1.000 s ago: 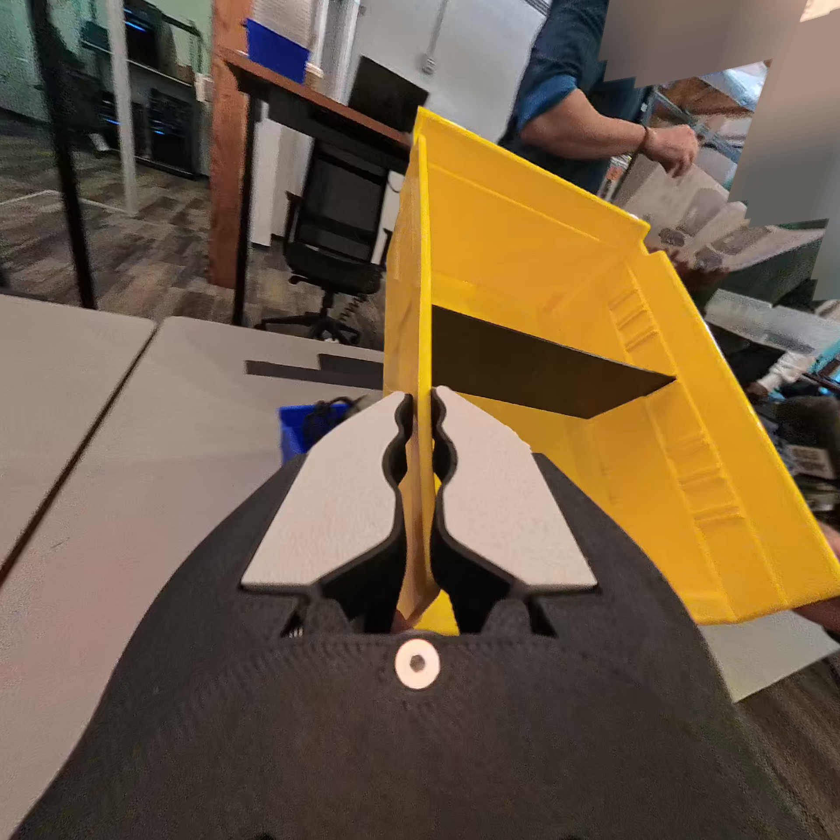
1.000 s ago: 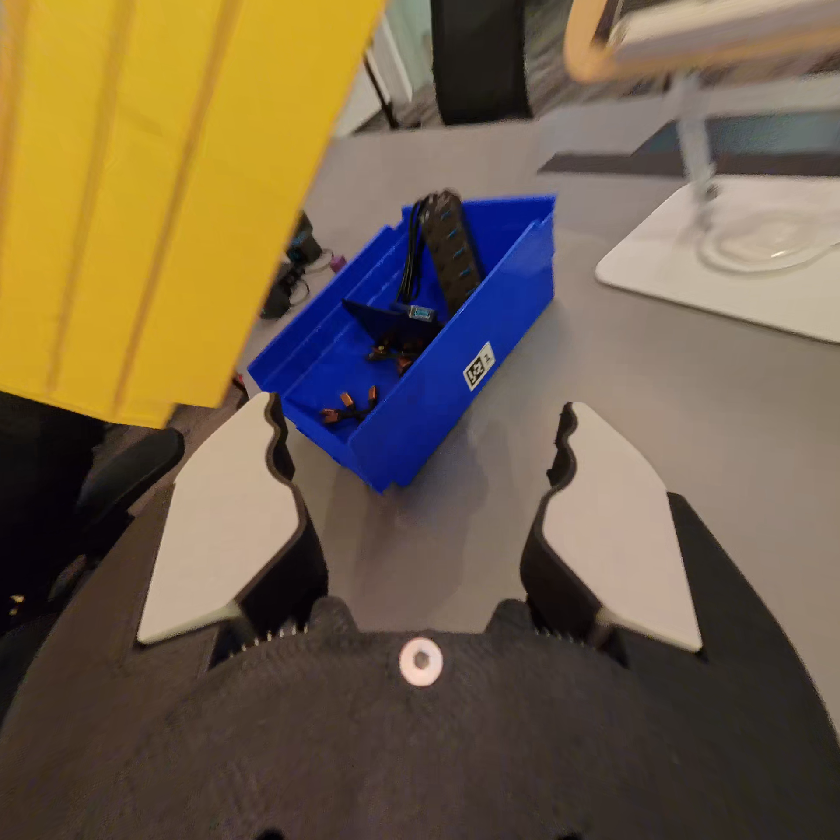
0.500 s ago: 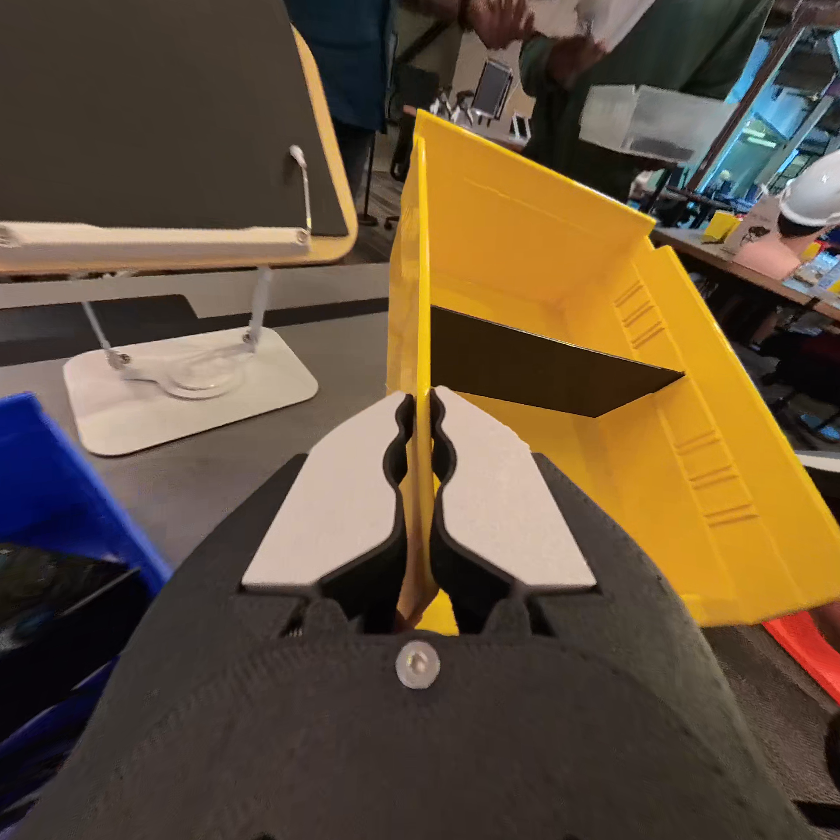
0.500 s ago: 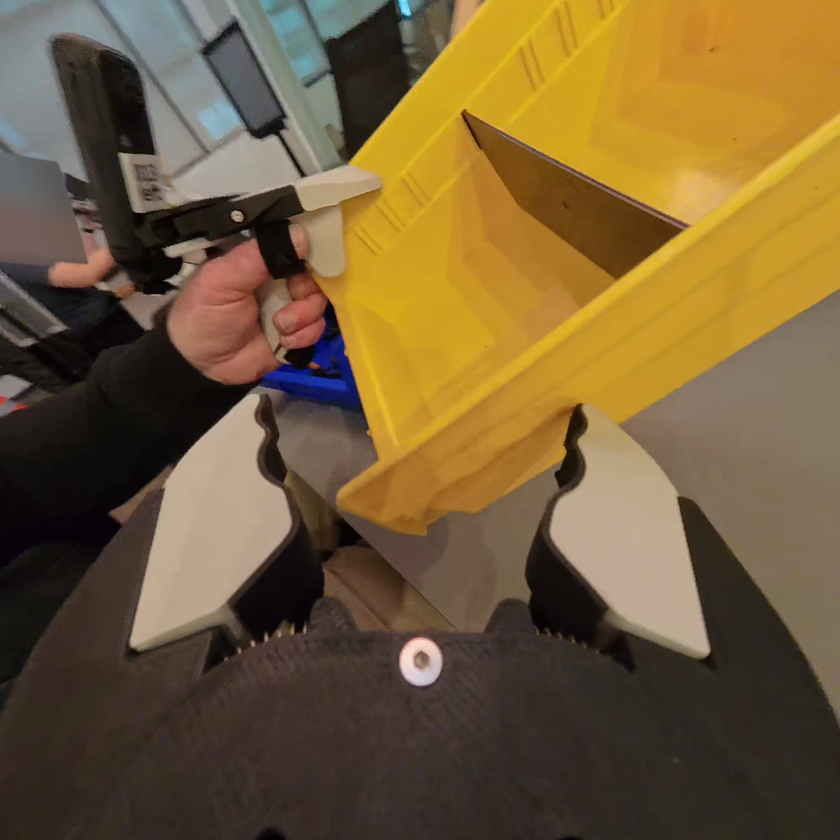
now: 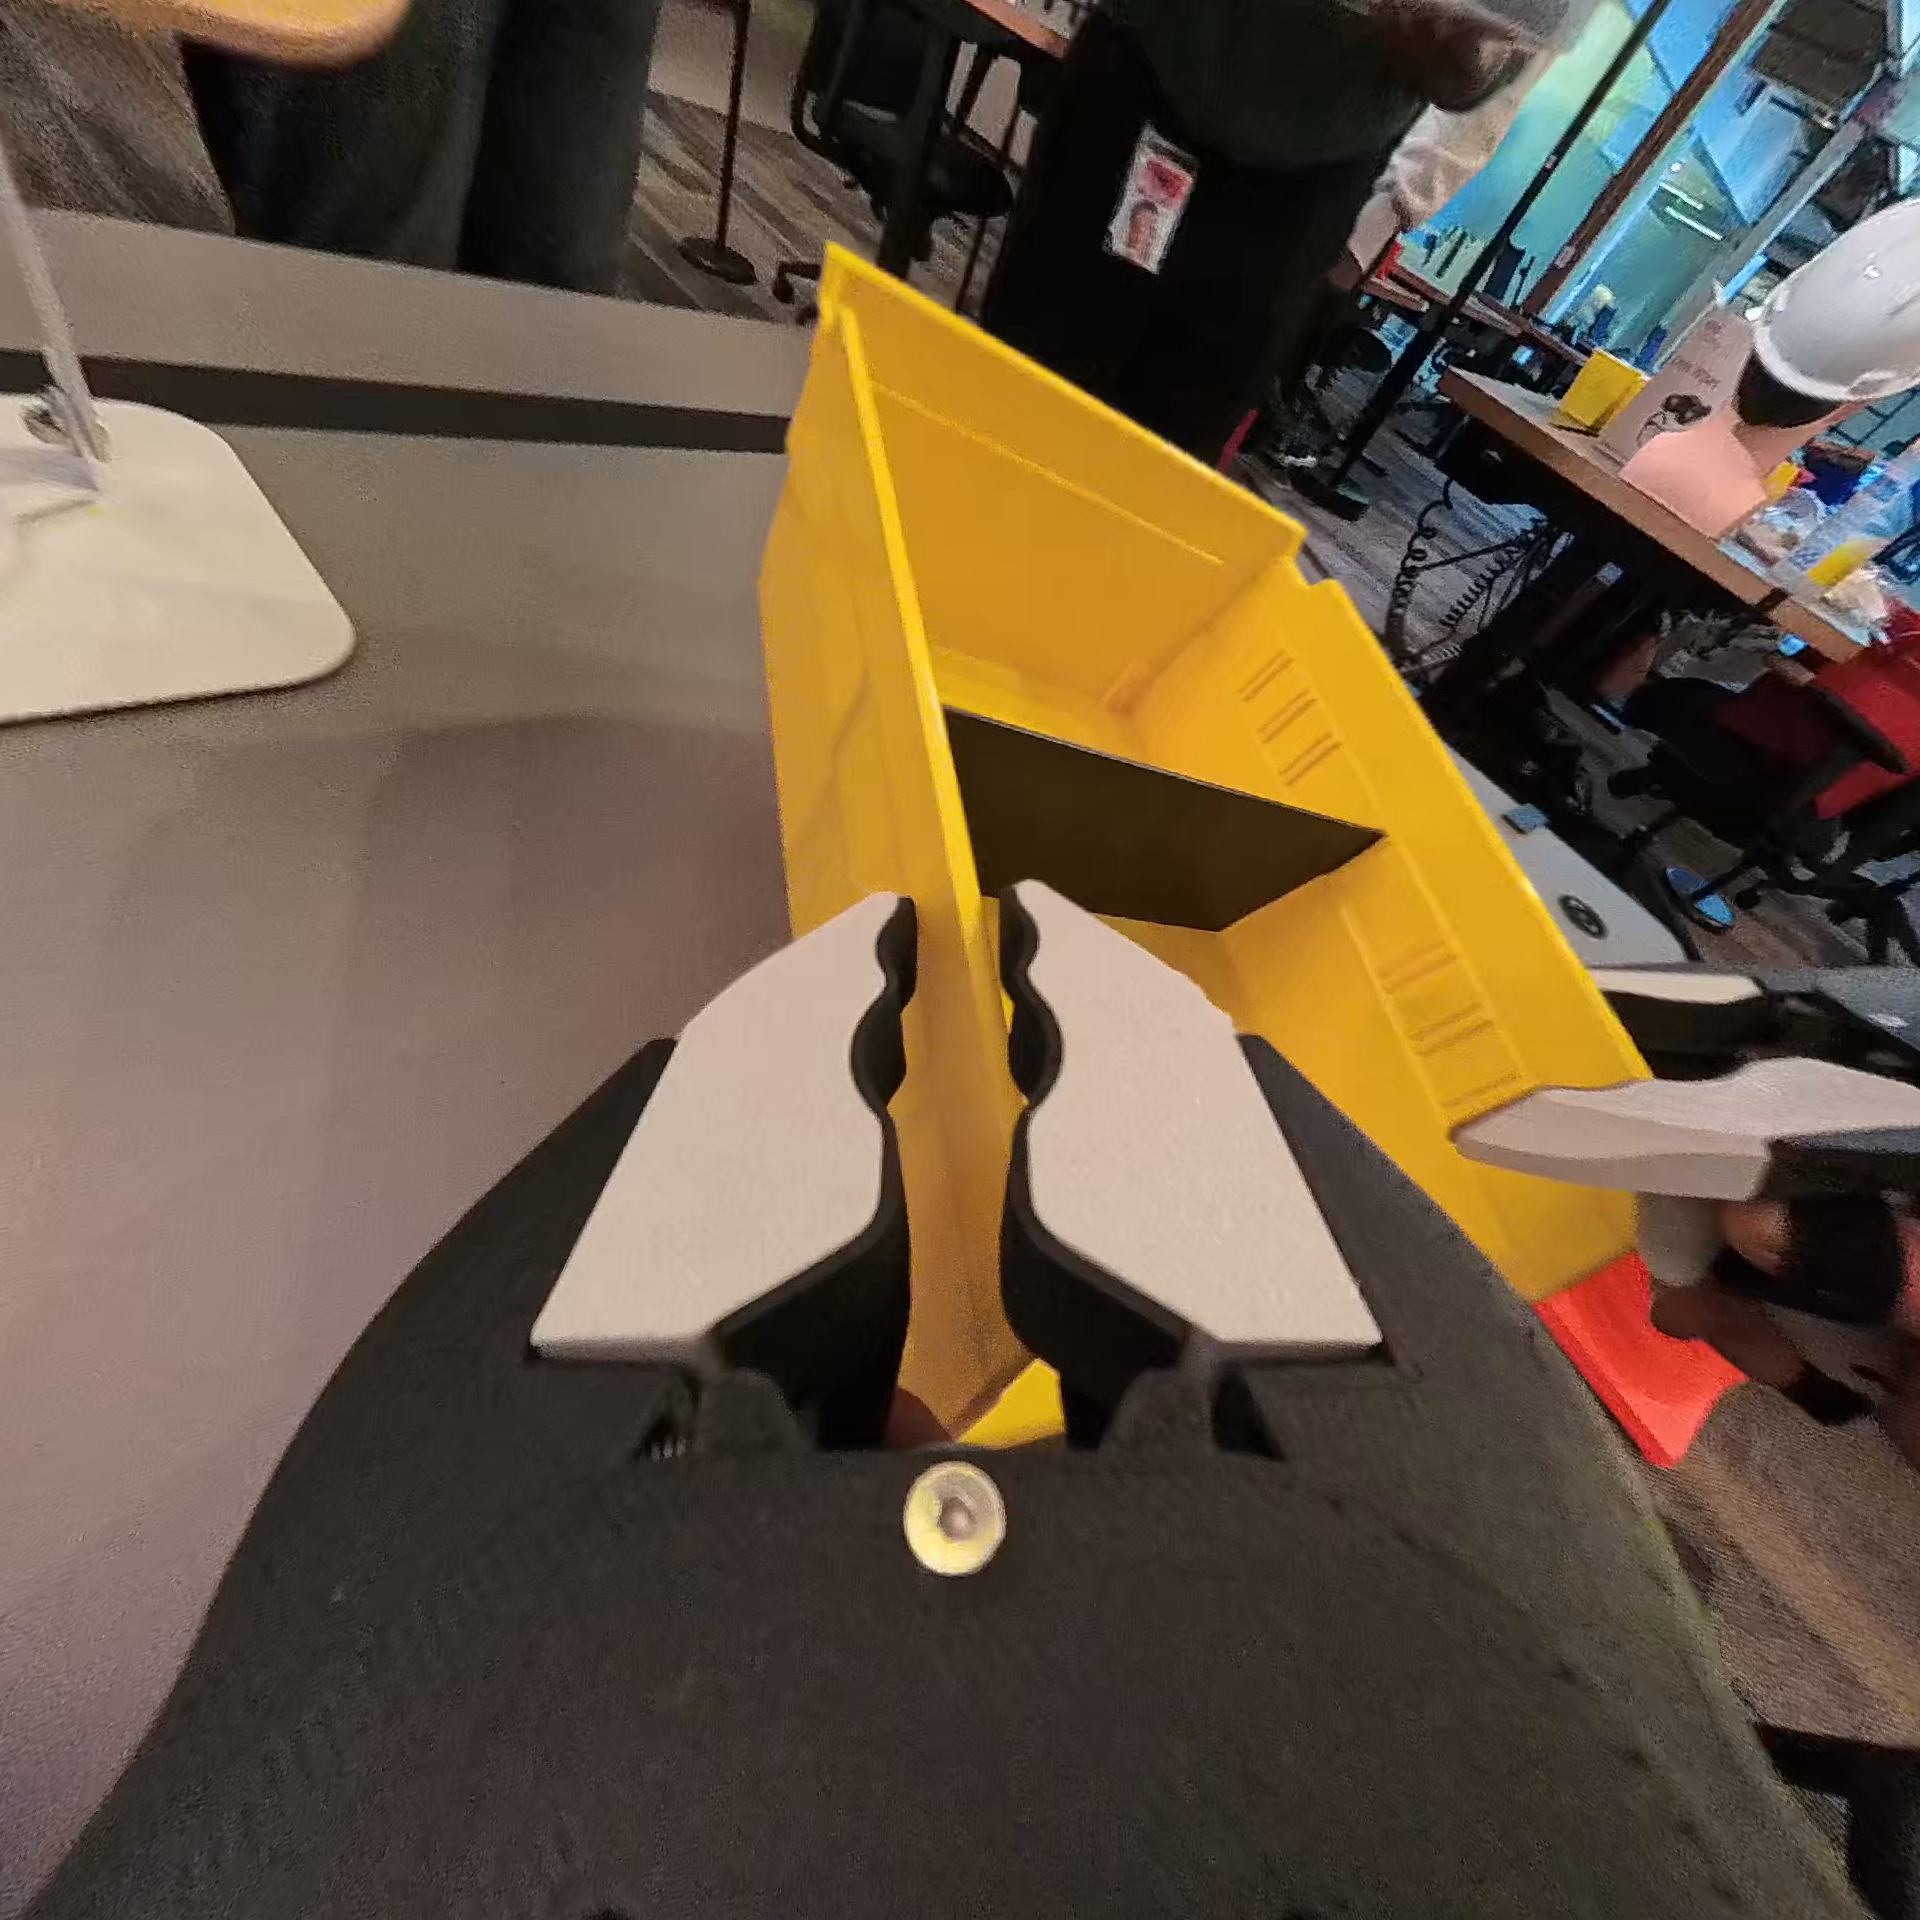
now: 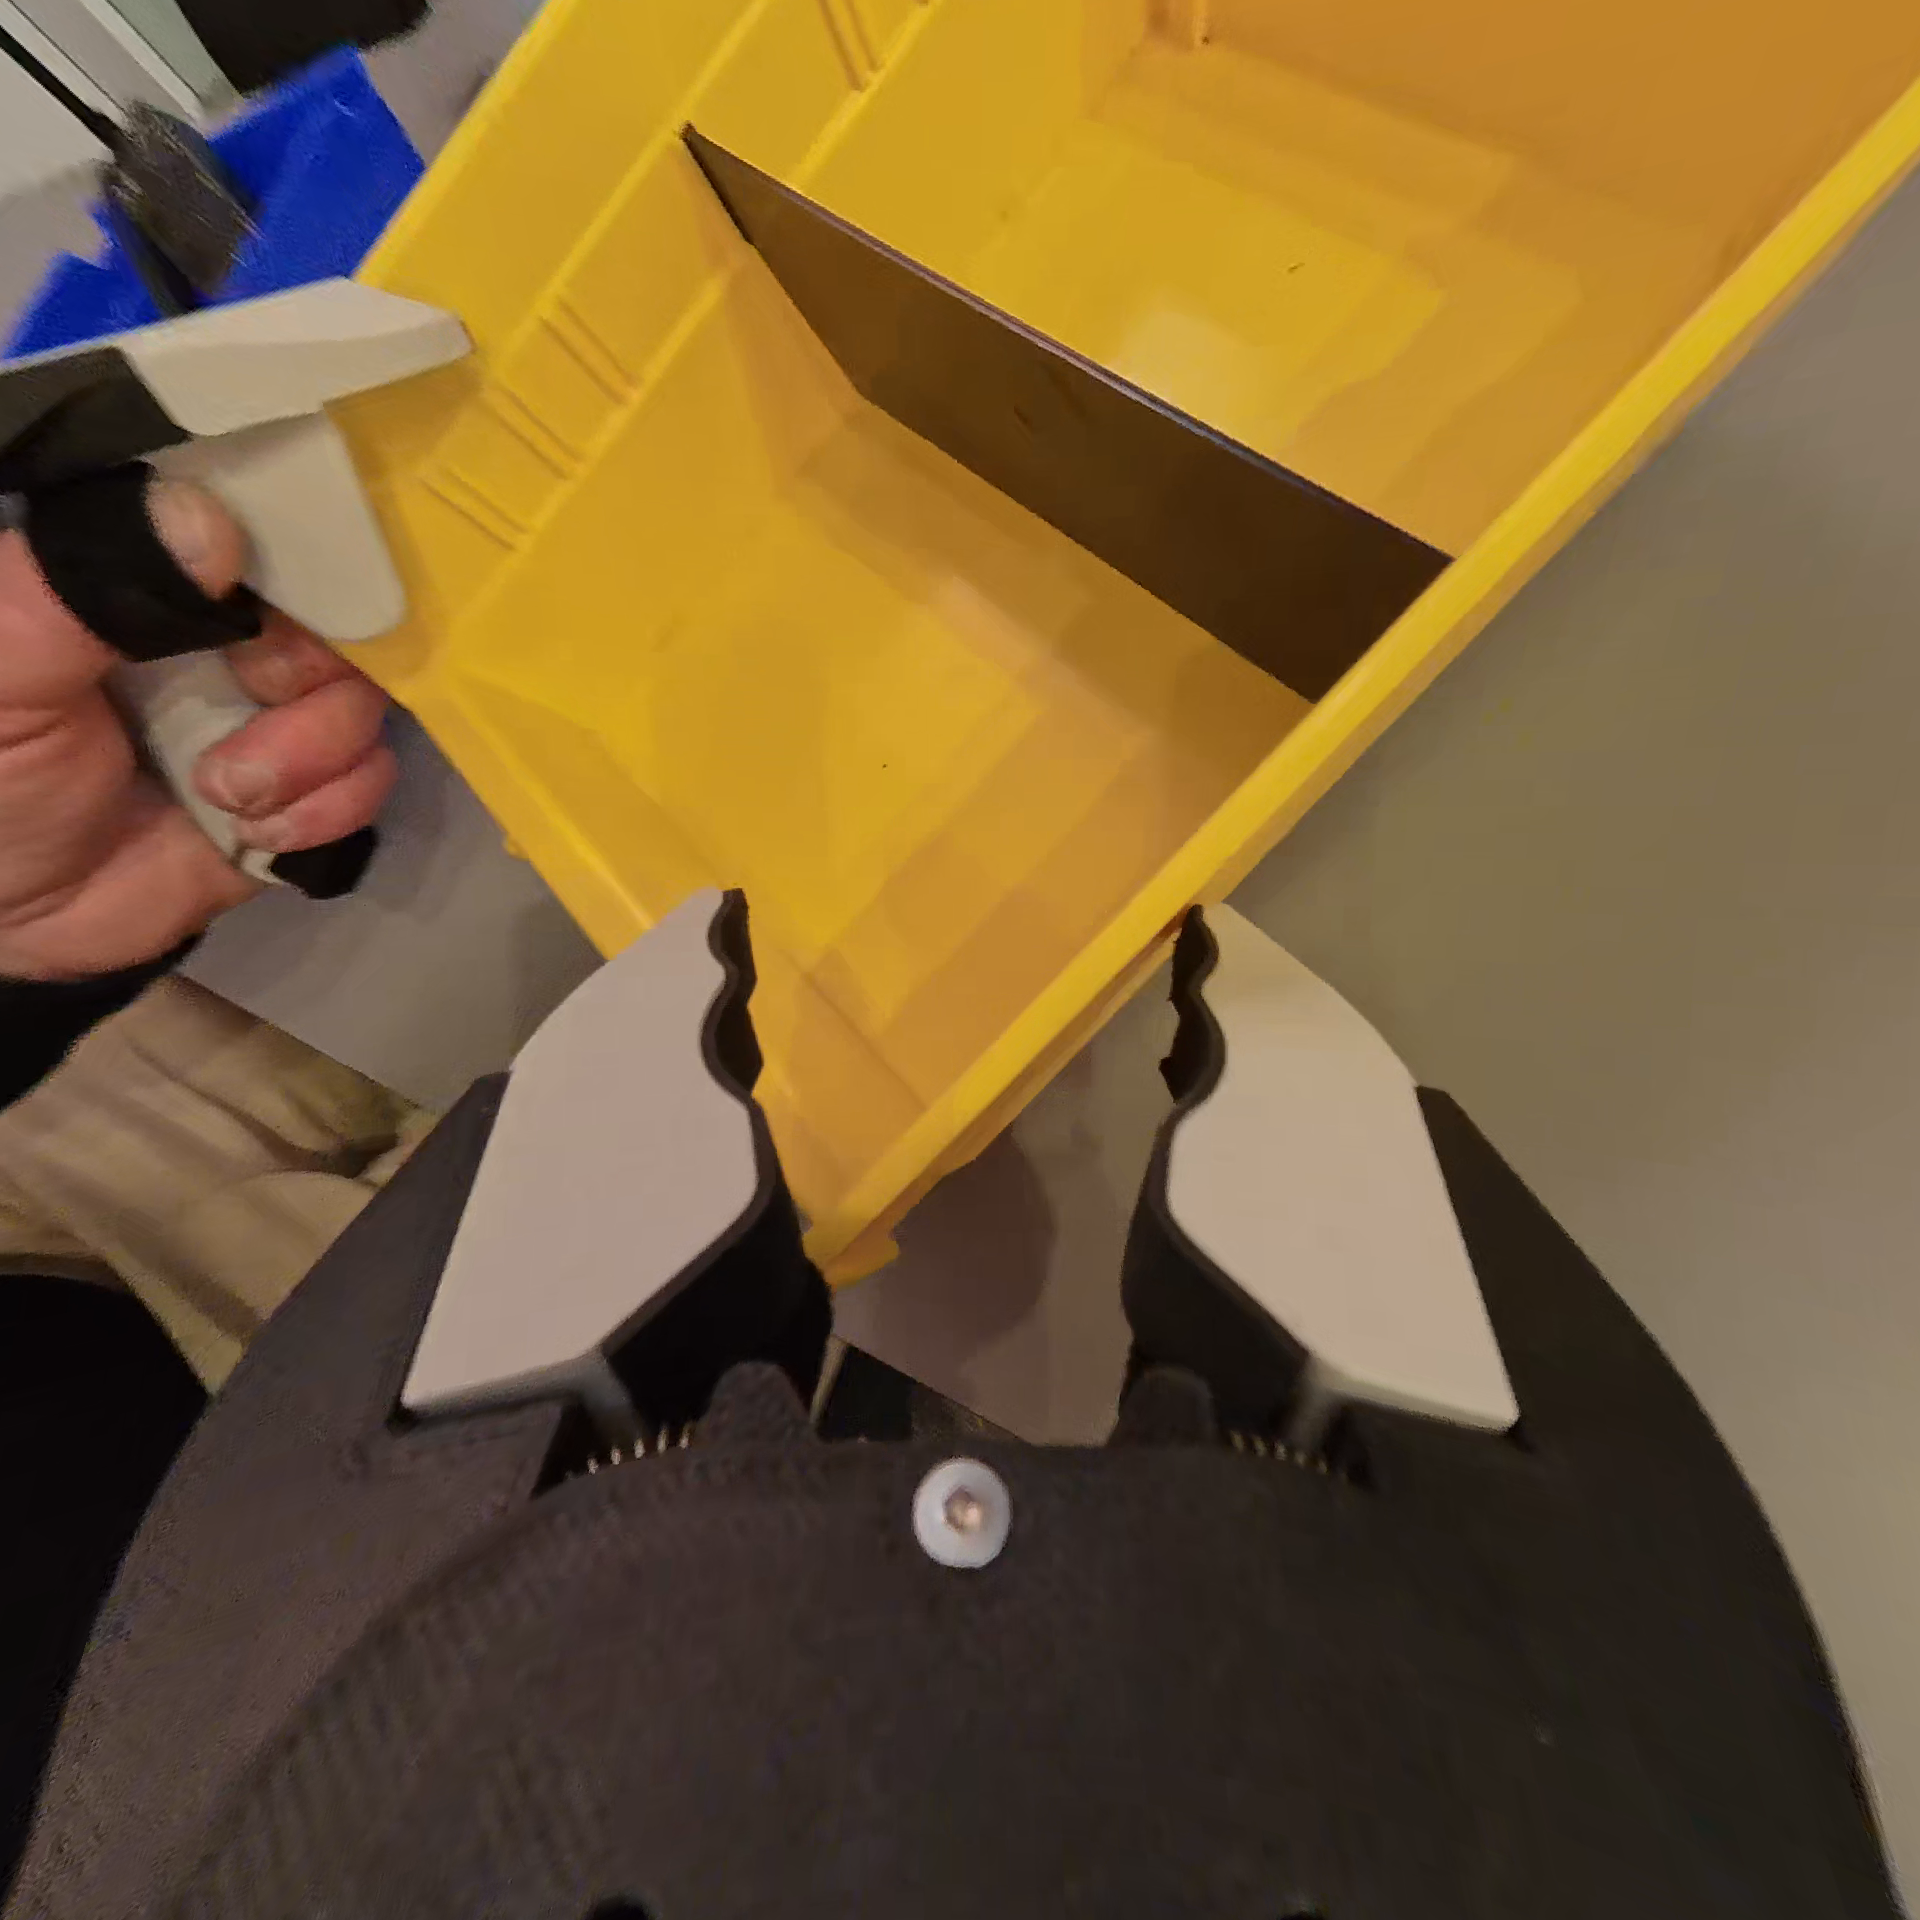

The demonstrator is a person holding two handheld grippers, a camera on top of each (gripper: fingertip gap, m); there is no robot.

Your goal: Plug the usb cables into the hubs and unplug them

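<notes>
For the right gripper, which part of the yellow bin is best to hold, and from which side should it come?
Probably the near corner rim of the yellow bin, approached from the open front end. The right gripper has its jaws open around that corner, and the thin wall there suits a pinch. The left gripper clamps one long side wall, so a hold at this end would likely balance the tilted bin.

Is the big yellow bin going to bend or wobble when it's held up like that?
Probably stiff: the yellow bin has molded ribs, and its wall looks straight where the left tool pinches it. Likely light, since it looks empty except a black divider. It may wobble; the right tool is open around a corner.
</notes>
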